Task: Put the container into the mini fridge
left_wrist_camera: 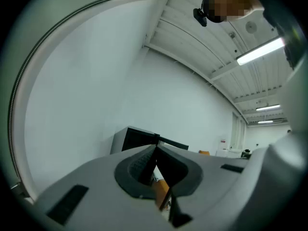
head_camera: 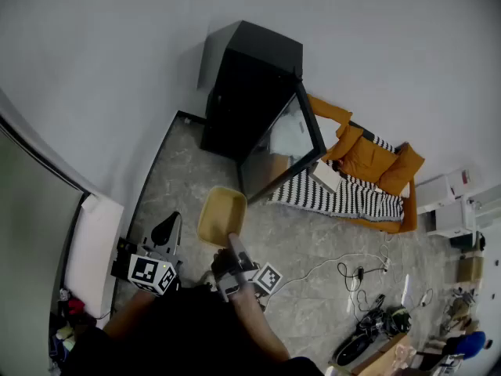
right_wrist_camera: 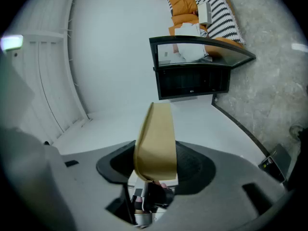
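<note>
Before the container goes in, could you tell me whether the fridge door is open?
Open: the glass door stands swung out from the fridge front.

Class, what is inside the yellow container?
The container looks empty, its bare yellow floor showing. The right gripper, clamped on the near rim, covers that edge.

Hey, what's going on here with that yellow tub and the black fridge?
A person holds a yellow container by its near rim in the right gripper, out in front of a black mini fridge that stands on the floor by the wall. The fridge's glass door is open, and the container is not yet inside. The left gripper is shut with nothing in it, held off to the side.
</note>
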`<action>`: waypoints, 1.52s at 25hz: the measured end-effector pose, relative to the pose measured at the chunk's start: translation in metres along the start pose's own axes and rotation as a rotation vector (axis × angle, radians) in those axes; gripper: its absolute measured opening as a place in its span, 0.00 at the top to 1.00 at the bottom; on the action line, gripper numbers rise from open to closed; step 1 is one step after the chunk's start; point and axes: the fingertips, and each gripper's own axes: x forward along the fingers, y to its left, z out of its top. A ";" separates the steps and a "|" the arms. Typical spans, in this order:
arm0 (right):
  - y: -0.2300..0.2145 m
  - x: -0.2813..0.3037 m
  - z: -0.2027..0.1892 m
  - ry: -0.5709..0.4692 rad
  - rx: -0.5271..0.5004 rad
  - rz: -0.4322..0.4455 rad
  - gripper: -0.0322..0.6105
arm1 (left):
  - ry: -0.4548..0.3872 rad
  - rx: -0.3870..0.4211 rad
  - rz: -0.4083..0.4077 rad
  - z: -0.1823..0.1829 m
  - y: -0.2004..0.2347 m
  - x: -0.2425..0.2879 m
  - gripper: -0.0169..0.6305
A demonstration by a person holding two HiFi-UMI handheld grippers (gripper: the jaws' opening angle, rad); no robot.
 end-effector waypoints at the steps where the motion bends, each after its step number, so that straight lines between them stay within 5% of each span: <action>1: 0.000 0.000 0.001 0.001 -0.001 0.002 0.62 | 0.000 0.000 0.000 0.000 0.000 0.001 0.97; 24: -0.002 0.022 -0.006 -0.019 0.046 0.034 0.62 | 0.003 -0.005 0.004 0.013 0.027 -0.001 0.97; 38: -0.009 0.068 -0.046 -0.088 0.023 0.054 0.62 | 0.014 -0.003 -0.088 0.027 0.081 -0.001 0.97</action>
